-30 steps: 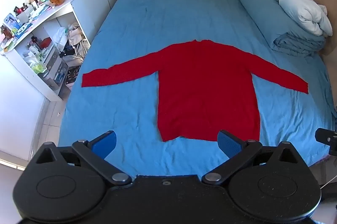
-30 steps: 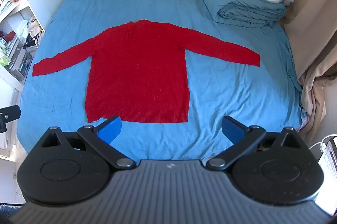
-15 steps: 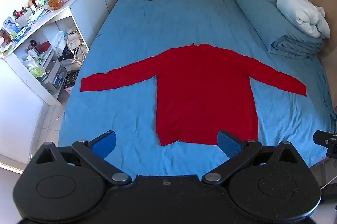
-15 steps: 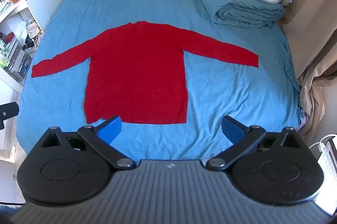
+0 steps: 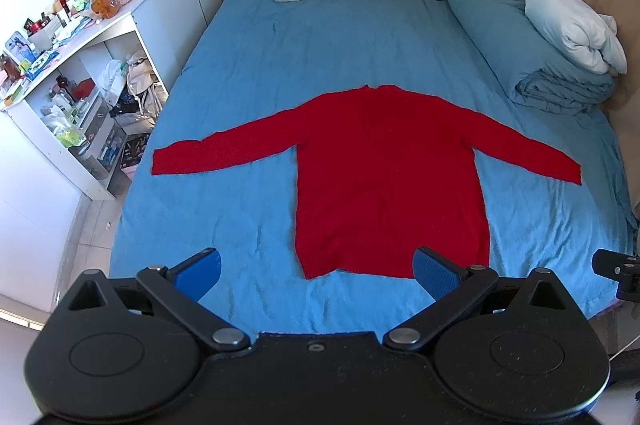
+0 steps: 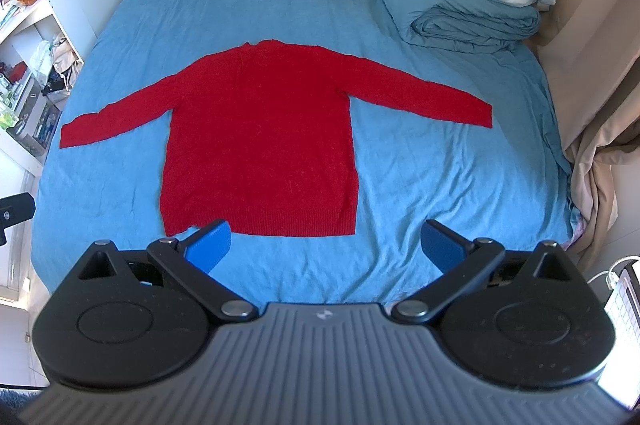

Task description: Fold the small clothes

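My left tongs (image 5: 316, 267) and right tongs (image 6: 326, 241): both released, empty. Red sweater (image 6: 260, 133) flat mid-bed (image 6: 400, 161), sleeves at 9 and 3. Folding not begun, I judge; next, pinch sleeve cuff, carry across body.

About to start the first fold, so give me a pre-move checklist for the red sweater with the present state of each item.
1. Red sweater lies flat, both sleeves spread: ok.
2. Left gripper open, empty: ok.
3. Right gripper open, empty: ok.
4. Bed sheet around the sweater free of clutter: ok.
5. Folded duvet apart from the near sleeve: ok.
6. Hem flat: not ok, one corner dips unevenly.
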{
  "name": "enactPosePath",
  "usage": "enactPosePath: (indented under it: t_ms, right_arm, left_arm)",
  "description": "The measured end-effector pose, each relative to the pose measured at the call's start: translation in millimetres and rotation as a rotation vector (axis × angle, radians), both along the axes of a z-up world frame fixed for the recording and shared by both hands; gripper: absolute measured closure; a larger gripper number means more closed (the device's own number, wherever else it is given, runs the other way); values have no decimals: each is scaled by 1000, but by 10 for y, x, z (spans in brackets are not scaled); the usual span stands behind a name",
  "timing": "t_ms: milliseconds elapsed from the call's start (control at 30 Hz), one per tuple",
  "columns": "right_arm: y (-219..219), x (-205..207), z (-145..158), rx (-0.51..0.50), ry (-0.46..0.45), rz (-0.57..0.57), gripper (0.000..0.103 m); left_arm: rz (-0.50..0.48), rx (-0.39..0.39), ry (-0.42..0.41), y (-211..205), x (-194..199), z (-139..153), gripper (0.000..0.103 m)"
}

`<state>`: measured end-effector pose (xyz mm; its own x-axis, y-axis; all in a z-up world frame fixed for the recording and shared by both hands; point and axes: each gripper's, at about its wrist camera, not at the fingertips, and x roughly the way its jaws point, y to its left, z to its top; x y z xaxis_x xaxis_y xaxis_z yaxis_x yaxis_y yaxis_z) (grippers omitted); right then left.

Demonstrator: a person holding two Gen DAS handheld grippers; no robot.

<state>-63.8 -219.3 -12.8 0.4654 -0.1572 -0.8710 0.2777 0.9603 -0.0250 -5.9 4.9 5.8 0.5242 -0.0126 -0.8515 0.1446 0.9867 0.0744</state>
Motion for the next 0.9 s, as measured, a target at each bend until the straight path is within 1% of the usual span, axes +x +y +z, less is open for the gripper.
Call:
enactPosePath:
  t_ms: [900]
  right_arm:
    - [-1, 6, 16, -7, 2, 1, 0]
  left_arm:
    - [4, -6, 2, 28, 17, -16, 0]
